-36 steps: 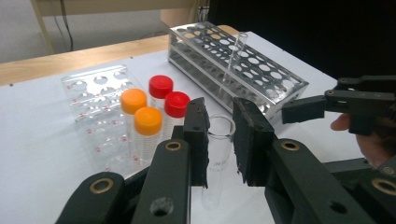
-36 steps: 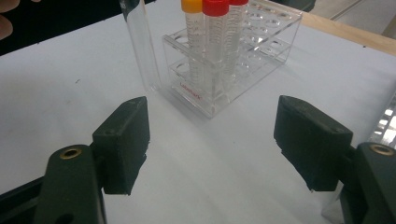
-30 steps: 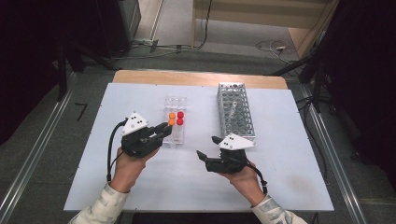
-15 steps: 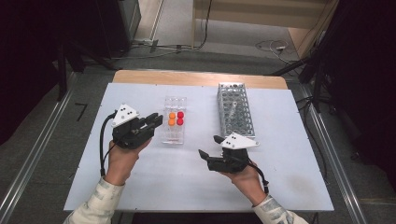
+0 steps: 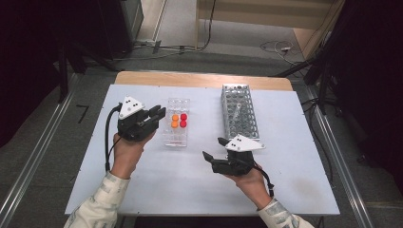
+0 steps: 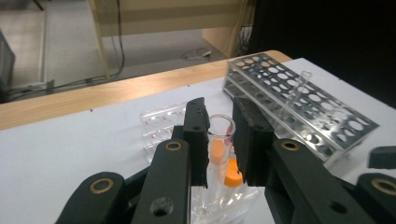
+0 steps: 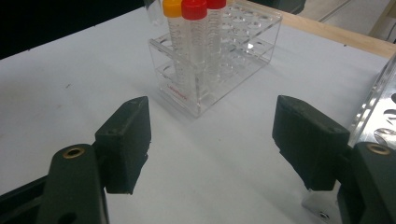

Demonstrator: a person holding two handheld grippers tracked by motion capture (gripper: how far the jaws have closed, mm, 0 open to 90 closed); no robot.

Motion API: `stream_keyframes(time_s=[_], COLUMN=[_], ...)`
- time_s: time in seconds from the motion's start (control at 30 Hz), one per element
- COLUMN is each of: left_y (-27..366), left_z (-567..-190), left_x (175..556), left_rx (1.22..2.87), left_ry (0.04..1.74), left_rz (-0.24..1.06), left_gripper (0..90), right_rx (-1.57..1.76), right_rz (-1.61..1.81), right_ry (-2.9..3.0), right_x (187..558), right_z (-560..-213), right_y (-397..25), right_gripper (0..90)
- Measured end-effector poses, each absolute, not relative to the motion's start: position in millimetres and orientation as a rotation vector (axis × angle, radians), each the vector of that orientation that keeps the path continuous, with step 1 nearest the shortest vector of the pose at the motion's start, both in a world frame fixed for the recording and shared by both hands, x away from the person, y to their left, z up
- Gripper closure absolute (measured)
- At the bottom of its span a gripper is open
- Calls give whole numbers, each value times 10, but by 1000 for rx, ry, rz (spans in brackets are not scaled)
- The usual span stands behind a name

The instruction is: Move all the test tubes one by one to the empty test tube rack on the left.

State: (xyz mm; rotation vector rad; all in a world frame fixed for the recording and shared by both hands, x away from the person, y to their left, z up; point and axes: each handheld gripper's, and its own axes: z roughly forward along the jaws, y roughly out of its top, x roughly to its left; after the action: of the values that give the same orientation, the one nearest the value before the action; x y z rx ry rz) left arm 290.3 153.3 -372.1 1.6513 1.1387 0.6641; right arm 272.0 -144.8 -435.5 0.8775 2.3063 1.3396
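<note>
Clear open tube [image 6: 219, 128] sits clamped in the left gripper [image 6: 219, 140] above the acrylic rack [image 5: 176, 127], a detail the high view hides. Right gripper [image 7: 210, 140] rests on the surface [image 5: 157, 185], jaws apart.

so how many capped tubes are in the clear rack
4: two orange-capped tubes on the clear rack's side nearer the left gripper, two red-capped tubes beside them. The open tube between its jaws isn't counted.

Uncapped clear tube [image 6: 219, 135] upright, beside clear rack [image 5: 177, 124].
</note>
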Motion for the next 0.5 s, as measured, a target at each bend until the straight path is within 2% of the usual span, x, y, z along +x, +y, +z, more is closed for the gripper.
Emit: stream_keyframes(time_s=[0.5], left_y=[1436], left_z=[-3825], left_x=[3129], left_rx=[1675], left_ry=[1186], left_rz=[729], left_gripper=[765], right_rx=[872], right_rz=[1344], right_ry=[2306], right_x=[2714], right_z=[-4349], right_y=[-1446], right_gripper=[268])
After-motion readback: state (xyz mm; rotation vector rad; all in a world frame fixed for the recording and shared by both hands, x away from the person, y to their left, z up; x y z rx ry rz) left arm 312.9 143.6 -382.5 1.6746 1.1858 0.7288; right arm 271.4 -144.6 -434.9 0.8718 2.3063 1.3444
